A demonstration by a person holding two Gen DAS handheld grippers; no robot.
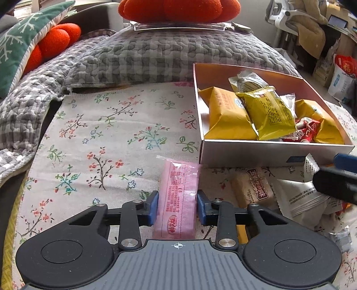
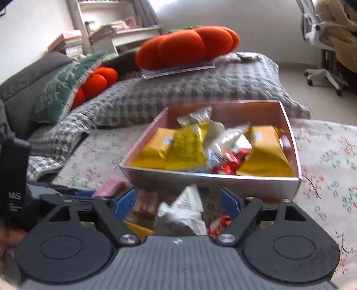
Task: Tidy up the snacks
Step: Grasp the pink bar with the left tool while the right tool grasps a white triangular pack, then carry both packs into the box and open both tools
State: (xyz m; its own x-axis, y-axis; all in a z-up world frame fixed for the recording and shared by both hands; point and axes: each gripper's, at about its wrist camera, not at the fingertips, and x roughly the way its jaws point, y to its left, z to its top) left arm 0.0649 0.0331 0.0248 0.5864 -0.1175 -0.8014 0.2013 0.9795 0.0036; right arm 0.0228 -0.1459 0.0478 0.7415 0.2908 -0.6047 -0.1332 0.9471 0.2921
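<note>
My left gripper [image 1: 177,206] is shut on a pink snack packet [image 1: 178,198], its blue pads pressed on both long sides, just above the floral cloth [image 1: 107,133]. A shallow pink box [image 1: 252,154] to the right holds several yellow, silver and red snack packs. My right gripper [image 2: 177,201] is open over a loose silver packet [image 2: 185,212] in a pile of snacks in front of the box [image 2: 223,180]. The right gripper shows at the right edge of the left wrist view [image 1: 339,176]. The pink packet also shows in the right wrist view [image 2: 109,186].
Loose beige [image 1: 252,189] and white packets [image 1: 299,196] lie by the box's near wall. A grey quilted cushion [image 1: 156,58], orange pumpkin pillows [image 1: 178,10] and a green pillow [image 1: 17,49] lie behind. An office chair [image 2: 323,44] stands far right.
</note>
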